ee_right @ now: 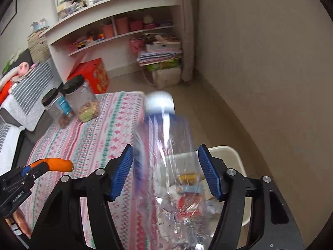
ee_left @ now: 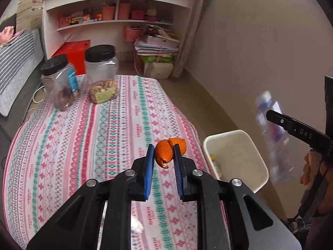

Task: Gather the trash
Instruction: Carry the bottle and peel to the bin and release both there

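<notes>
My left gripper is shut on a piece of orange peel and holds it above the right edge of the patterned table. The peel also shows in the right wrist view. My right gripper is open, its jaws wide apart. A clear plastic bottle with a white cap, blurred by motion, is between the jaws over the white bin. In the left wrist view the bottle hangs blurred beside the bin, which holds some trash.
Two clear jars with black lids stand at the table's far left. A white shelf unit, a red box and a stack of papers stand behind. A beige wall is at the right, a striped cushion at the left.
</notes>
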Demonstrator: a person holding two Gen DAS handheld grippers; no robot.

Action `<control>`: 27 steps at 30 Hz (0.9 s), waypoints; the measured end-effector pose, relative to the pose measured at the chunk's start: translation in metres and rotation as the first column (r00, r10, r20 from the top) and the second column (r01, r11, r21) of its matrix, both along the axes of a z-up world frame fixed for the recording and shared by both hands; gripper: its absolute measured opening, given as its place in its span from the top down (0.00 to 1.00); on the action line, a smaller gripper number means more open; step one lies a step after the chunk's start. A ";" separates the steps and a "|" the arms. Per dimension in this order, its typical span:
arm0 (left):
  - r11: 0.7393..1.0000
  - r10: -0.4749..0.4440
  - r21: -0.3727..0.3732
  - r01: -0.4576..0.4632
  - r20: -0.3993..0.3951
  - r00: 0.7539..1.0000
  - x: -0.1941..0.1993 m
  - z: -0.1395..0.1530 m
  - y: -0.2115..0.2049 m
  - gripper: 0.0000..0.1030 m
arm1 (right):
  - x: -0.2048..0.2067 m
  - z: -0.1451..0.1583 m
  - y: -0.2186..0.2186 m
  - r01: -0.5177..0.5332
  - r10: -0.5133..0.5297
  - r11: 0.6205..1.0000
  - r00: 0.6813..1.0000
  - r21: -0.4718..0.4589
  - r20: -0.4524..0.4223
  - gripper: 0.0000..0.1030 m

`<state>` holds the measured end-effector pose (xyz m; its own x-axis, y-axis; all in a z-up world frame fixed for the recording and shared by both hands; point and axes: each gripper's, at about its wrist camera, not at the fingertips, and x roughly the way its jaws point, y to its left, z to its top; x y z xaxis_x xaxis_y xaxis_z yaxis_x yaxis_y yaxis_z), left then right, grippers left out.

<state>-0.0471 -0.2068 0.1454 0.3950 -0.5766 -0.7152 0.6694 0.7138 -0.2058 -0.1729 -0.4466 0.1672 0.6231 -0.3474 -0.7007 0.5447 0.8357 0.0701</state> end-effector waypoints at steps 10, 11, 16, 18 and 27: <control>0.995 -0.102 -0.011 0.101 -0.039 0.994 -0.036 -0.012 -0.067 0.82 | -0.058 0.013 -0.042 0.134 -0.136 0.991 0.988 0.024 0.077 0.17; 0.993 -0.116 -0.013 0.116 -0.045 0.992 -0.041 -0.013 -0.075 0.82 | -0.063 0.014 -0.045 0.146 -0.148 0.989 0.985 0.023 0.085 0.16; 0.979 -0.203 -0.035 0.200 -0.089 0.975 -0.063 -0.019 -0.107 0.82 | -0.080 0.019 -0.057 0.196 -0.197 0.980 0.973 0.019 0.117 0.14; 0.968 -0.249 -0.041 0.246 -0.114 0.962 -0.073 -0.025 -0.119 0.81 | -0.083 0.019 -0.060 0.206 -0.207 0.978 0.971 0.024 0.121 0.13; 0.987 -0.160 -0.008 0.160 -0.123 0.979 -0.058 -0.029 -0.092 0.53 | -0.068 0.023 -0.040 0.138 -0.139 0.990 0.984 0.012 0.111 0.07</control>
